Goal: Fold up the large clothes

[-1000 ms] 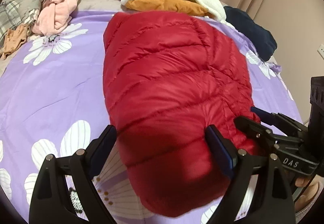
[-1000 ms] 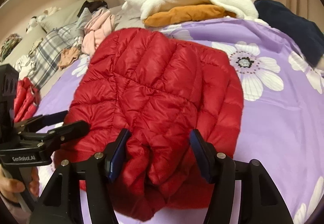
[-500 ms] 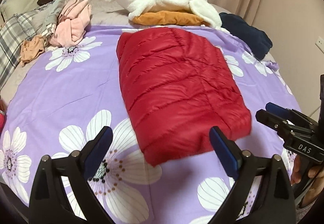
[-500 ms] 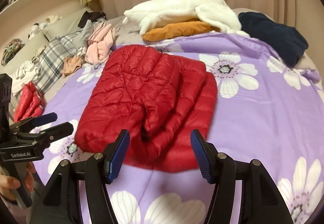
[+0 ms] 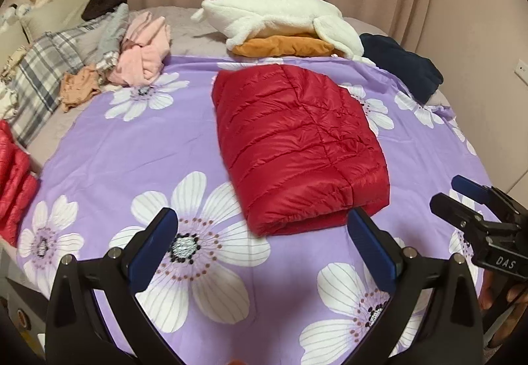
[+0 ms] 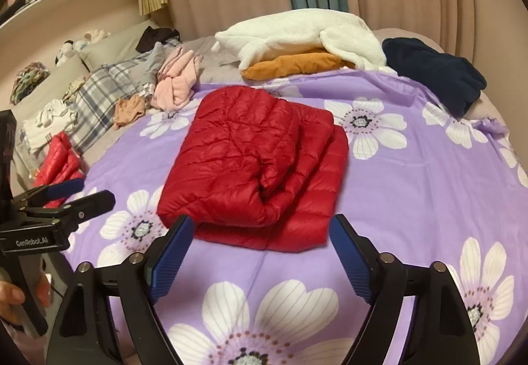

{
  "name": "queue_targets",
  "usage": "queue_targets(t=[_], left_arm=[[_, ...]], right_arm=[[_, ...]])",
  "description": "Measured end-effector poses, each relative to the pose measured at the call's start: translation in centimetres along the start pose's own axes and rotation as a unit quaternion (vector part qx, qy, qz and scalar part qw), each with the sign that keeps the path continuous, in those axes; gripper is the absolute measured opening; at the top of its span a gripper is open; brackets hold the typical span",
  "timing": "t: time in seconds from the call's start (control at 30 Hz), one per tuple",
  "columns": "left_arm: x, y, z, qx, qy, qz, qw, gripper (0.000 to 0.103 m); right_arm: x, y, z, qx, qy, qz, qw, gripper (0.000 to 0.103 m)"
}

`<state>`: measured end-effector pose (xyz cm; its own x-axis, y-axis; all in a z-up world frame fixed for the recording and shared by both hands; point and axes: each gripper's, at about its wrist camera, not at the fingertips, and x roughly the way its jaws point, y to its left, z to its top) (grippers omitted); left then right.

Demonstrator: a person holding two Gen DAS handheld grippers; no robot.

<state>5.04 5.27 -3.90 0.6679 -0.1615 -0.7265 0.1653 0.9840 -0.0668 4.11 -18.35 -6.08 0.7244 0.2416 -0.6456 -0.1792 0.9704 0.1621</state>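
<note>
Bedspread: purple with white flowers, spread over the bed.
Red jacket: quilted, folded into a thick rectangle, lying mid-spread, touched by neither claw.
White fleece: stacked on an orange garment beyond the jacket.
Left gripper: jaws have just been opening, now spread wide with nothing between them; the jacket's near edge lies just ahead.
Right gripper: jaws also just widened, empty, poised before the jacket's folded end.
</note>
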Motion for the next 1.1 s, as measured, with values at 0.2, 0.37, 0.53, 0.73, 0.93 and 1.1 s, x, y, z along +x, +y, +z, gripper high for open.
queue_targets(t=[0.2,0.37,0.53,0.73,0.93,1.1], left_arm=[[-2.6,-0.3,-0.4,-0.002,-0.018,0.019,0.9997,0.103],[-3.8,-0.5,-0.8,-0.003,-0.016,0.035,0.9993,0.103],[-4.6,-0.8,-1.0,-0.007,-0.018,0.031,0.9993,0.103],[-5.1,-0.9,-0.9,-0.01,-0.011,0.033,0.9993,0.103],[-5.7,-1.3,-0.9,-0.008,-0.016,0.042,0.999,0.103],[-6.3,-1.5,-0.8,-0.009,-0.017,0.041,0.999,0.103]], right_arm=[[-1.5,0.7,-0.5,0.003,-0.004,-0.002,1.0,0.099],[-2.4,1.4,-0.7,0.006,-0.011,-0.015,1.0,0.099],[-3.2,2.3,-0.7,0.002,-0.016,-0.022,1.0,0.101],[-4.6,3.3,-0.2,-0.001,-0.032,-0.013,0.999,0.101],[-5.3,4.1,0.1,-0.006,-0.038,-0.004,0.999,0.101],[-5.3,4.4,0.2,-0.005,-0.039,-0.001,0.999,0.101]])
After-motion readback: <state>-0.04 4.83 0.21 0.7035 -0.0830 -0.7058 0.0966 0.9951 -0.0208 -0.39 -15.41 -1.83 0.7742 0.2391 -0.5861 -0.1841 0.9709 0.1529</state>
